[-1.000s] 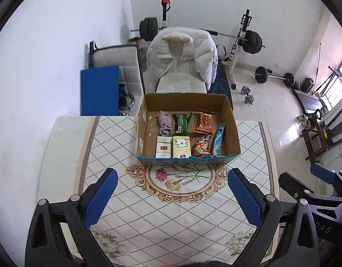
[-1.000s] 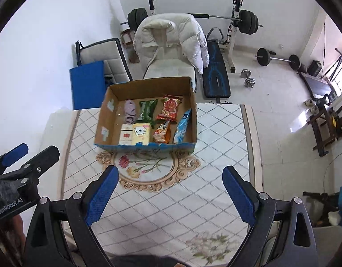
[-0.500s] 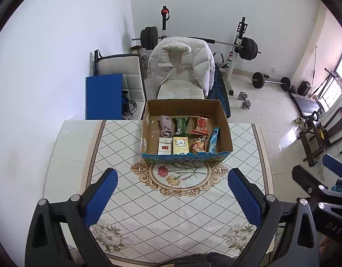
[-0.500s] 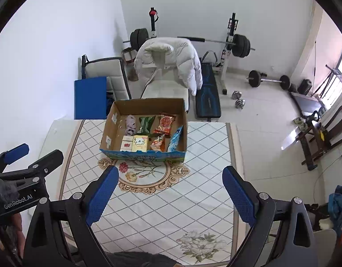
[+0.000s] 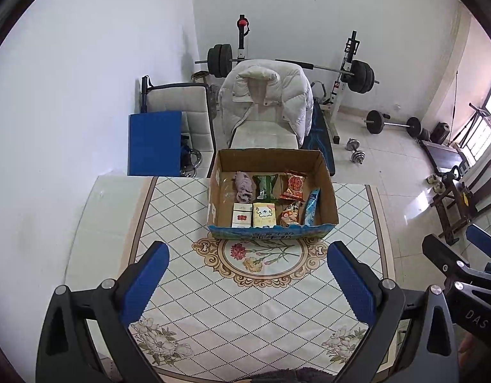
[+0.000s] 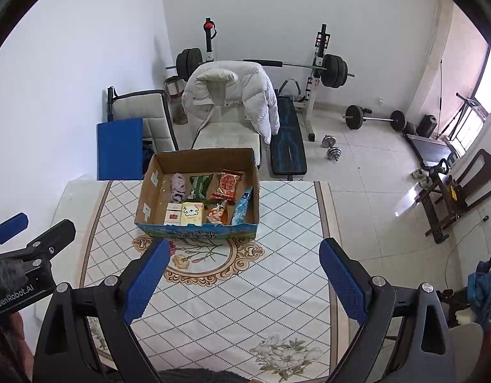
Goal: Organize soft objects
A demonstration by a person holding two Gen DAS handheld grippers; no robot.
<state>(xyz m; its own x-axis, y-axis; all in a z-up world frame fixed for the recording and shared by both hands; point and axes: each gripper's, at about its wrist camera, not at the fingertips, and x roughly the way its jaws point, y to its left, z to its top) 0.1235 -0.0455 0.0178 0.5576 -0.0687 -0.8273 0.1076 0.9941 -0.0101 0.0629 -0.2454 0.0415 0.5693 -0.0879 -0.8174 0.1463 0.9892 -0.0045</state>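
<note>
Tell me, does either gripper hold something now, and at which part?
Nothing is held. The left gripper and the right gripper are both open above the patterned table, with nothing between their blue-padded fingers.

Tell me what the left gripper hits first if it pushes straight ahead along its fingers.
Probably the tabletop: the open left gripper points down at the floral medallion, just short of the cardboard box. Depth is uncertain.

Open cardboard box (image 5: 272, 188) at frame centre on the bench, holding a crumpled mauve cloth (image 5: 244, 185), snack packets (image 5: 294, 185), two small cartons (image 5: 263, 214)
</note>
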